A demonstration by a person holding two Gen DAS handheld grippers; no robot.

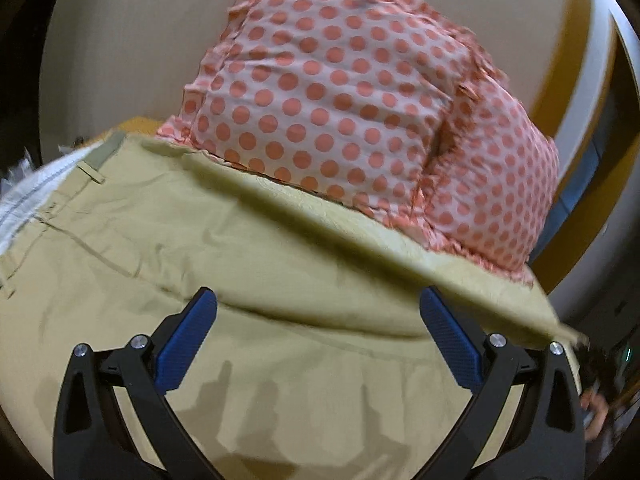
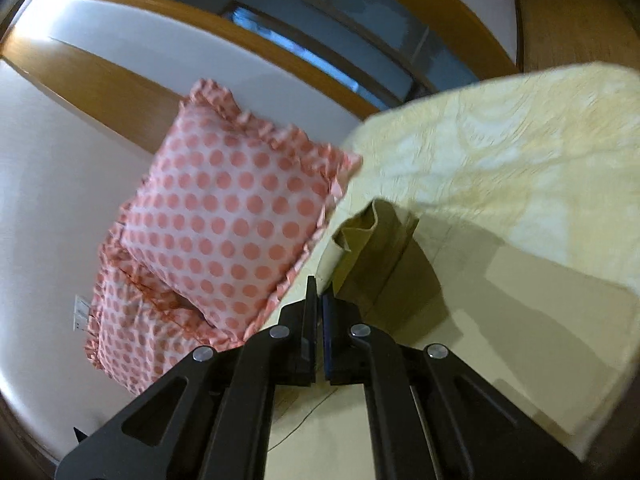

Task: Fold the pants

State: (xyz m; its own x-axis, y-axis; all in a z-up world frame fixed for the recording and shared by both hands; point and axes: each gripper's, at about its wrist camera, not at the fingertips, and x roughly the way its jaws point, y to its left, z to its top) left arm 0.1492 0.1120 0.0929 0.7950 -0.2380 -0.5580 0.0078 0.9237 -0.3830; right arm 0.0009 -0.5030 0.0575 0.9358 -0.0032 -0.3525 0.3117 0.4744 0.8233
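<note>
Khaki pants lie spread on a bed covered in a pale yellow bedspread; the waistband with belt loops is at the left of the left wrist view. My left gripper is open, its blue pads hovering just over the pants fabric, holding nothing. My right gripper is shut on a khaki pant leg end, which rises bunched and folded from the fingertips above the bedspread.
Two pink pillows with coral polka dots are stacked at the head of the bed, against a pale wall; they also show in the right wrist view. A wood-framed window is behind. The bed's edge runs at the right.
</note>
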